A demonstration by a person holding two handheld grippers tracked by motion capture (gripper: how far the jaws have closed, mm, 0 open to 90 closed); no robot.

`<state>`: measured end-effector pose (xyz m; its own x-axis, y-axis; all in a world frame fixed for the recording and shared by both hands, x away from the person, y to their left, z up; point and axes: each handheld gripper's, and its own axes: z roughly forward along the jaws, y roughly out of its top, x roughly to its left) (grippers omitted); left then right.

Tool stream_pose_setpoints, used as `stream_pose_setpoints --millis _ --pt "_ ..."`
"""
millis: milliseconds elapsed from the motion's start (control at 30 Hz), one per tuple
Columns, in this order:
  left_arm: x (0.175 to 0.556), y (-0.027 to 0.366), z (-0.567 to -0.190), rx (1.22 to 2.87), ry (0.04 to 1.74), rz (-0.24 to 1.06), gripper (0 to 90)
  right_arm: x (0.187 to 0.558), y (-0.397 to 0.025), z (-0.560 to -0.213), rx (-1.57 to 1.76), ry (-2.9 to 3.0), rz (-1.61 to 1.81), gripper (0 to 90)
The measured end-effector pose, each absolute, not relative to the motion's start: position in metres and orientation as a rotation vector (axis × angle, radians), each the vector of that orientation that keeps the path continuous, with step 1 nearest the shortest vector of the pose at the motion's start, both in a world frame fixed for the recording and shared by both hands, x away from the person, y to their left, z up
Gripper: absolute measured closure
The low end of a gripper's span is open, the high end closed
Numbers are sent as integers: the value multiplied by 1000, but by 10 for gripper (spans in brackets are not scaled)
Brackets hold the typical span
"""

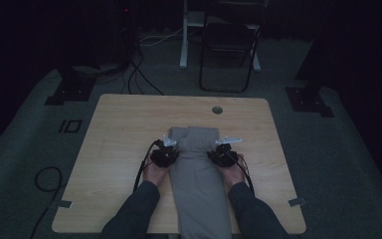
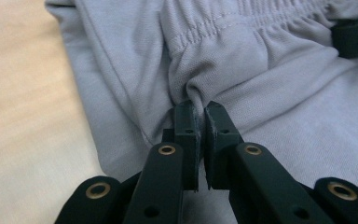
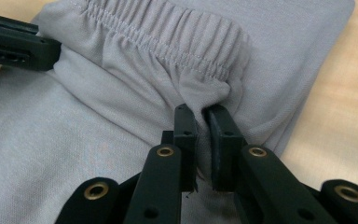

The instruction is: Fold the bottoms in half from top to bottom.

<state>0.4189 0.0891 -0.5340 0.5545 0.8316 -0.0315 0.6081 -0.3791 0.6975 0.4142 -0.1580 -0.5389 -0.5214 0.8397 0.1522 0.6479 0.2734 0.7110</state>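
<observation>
Right there in the middle of the wooden table (image 1: 119, 149) lies a pair of grey trousers (image 1: 196, 174), stretched lengthwise from the near edge, where the fabric hangs over, toward the far side. Its upper end is folded back on itself, so the gathered elastic waistband (image 2: 223, 28) sits on top of the cloth below.

The left gripper (image 2: 201, 109) is clenched on a pinch of the grey fabric just under the waistband, the cloth puckering up between its black jaws. The right gripper (image 3: 203, 112) does the same on the opposite side, its jaws closed around a fold of the stitched waistband edge, with bare tabletop just beyond. From above, the two grippers sit on either side of the folded part, level with each other, each held in a hand (image 1: 154, 172) whose dark-sleeved forearm comes in from the near edge.

A small round grommet (image 1: 217, 109) is set into the table near its far edge. Beyond the table, on the dim floor, stand a dark chair (image 1: 229, 50) and some trailing cables (image 1: 139, 74).
</observation>
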Motion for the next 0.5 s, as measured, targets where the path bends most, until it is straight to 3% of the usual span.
stream_pose_setpoints --millis 267,500 --pt "469 75 -528 2157 1247 491 854 466 -153 -535 1463 2243 1023 828" --pt "475 66 -525 2193 1268 527 853 479 -151 -532 1495 2237 977 820"
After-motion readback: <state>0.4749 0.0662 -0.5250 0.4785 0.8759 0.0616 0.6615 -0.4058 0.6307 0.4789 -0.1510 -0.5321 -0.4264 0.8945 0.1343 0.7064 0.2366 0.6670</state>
